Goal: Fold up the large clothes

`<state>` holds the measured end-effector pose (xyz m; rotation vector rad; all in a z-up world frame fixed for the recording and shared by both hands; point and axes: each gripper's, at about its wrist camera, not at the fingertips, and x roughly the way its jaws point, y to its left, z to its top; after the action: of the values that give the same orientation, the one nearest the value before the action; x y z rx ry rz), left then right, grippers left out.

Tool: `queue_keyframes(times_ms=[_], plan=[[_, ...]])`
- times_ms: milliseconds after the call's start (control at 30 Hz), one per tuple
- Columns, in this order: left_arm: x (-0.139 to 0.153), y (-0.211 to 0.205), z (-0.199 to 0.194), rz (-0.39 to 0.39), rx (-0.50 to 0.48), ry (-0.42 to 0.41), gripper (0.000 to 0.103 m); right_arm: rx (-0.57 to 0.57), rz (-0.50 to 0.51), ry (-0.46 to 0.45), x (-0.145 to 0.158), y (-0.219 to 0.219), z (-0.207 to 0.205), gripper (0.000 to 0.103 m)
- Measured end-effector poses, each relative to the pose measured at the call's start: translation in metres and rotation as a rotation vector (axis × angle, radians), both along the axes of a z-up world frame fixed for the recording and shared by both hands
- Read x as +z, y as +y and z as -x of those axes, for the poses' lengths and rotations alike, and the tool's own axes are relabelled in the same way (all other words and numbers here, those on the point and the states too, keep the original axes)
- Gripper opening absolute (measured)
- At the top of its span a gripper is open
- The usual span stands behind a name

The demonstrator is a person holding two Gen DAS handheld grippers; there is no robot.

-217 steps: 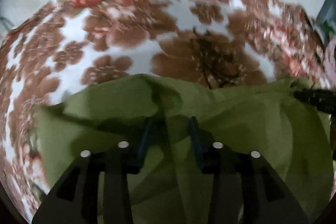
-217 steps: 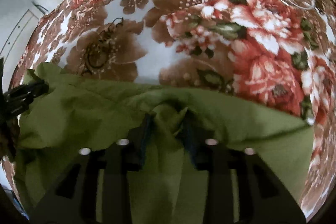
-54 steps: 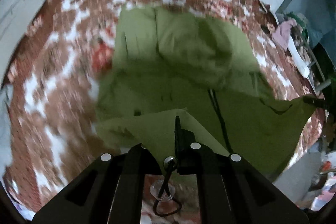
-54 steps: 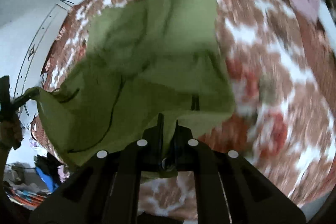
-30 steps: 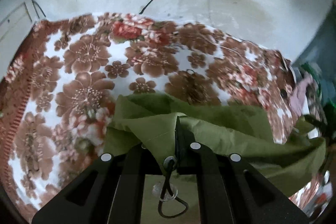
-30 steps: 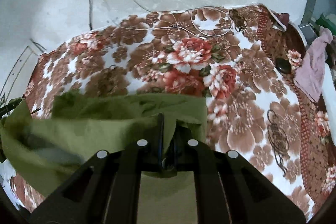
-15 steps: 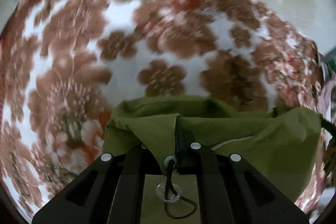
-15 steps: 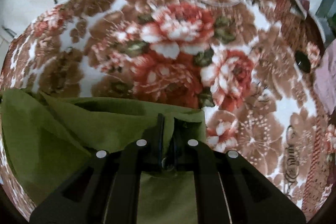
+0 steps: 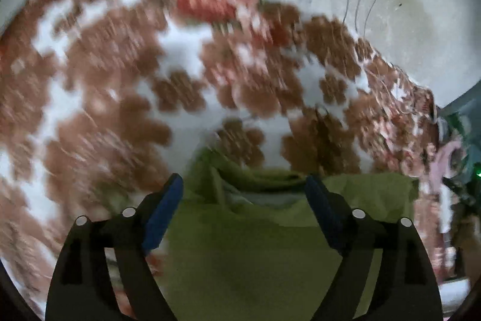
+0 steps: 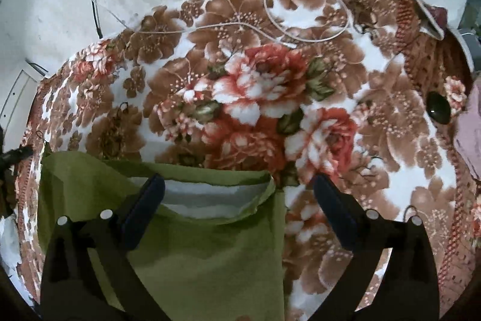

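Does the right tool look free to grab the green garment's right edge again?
Probably yes: the right tool is open just above the green garment, its right edge lies between the fingers, and nothing covers it.

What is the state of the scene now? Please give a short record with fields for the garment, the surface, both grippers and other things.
garment: olive-green cloth garment, lying folded on the blanket, pale lining showing at its open edge
surface: brown and red floral blanket
left gripper: jaws wide apart, holding nothing, above the garment
right gripper: jaws wide apart, holding nothing, above the garment's right edge
other: thin white cable looped on the blanket; pink cloth at the right edge
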<state>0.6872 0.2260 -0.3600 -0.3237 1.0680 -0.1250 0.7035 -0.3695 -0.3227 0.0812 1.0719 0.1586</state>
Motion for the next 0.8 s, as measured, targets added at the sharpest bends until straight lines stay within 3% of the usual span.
queue_keyframes(times_ms=[100, 200, 300, 400, 433, 533, 600, 633, 667, 767, 800], plan=[[0.007, -0.002, 0.012, -0.133, -0.031, -0.034, 0.086, 0.004, 0.013, -0.056, 0.004, 0.007, 0.019, 0.098], [-0.014, -0.006, 0.025, -0.303, -0.077, 0.005, 0.086, 0.059, 0.034, -0.099, 0.0, 0.037, 0.043, 0.098], [-0.044, -0.009, 0.029, -0.409, -0.118, 0.047, 0.086, 0.145, 0.118, -0.072, -0.025, 0.082, 0.058, 0.098], [-0.061, -0.005, 0.026, -0.402, -0.128, 0.065, 0.086, 0.213, 0.22, -0.073, -0.057, 0.118, 0.064, 0.098], [-0.064, -0.007, 0.023, -0.387, -0.135, 0.059, 0.086, 0.206, 0.314, -0.084, -0.07, 0.128, 0.062, 0.098], [-0.073, -0.018, 0.009, -0.329, -0.172, 0.045, 0.084, 0.167, 0.386, -0.08, -0.091, 0.133, 0.049, 0.098], [-0.08, -0.021, 0.001, -0.315, -0.17, 0.051, 0.064, 0.14, 0.429, -0.077, -0.101, 0.13, 0.037, 0.098], [-0.085, -0.018, -0.005, -0.306, -0.159, 0.064, 0.049, 0.121, 0.462, -0.075, -0.107, 0.125, 0.03, 0.098], [-0.088, -0.017, -0.007, -0.3, -0.152, 0.068, 0.046, 0.093, 0.485, -0.069, -0.113, 0.118, 0.023, 0.097], [-0.098, -0.014, -0.01, -0.346, -0.156, 0.069, 0.049, 0.044, 0.529, -0.034, -0.126, 0.098, 0.005, 0.097], [-0.101, -0.015, -0.011, -0.381, -0.16, 0.063, 0.057, 0.048, 0.552, -0.03, -0.131, 0.092, 0.0, 0.097]])
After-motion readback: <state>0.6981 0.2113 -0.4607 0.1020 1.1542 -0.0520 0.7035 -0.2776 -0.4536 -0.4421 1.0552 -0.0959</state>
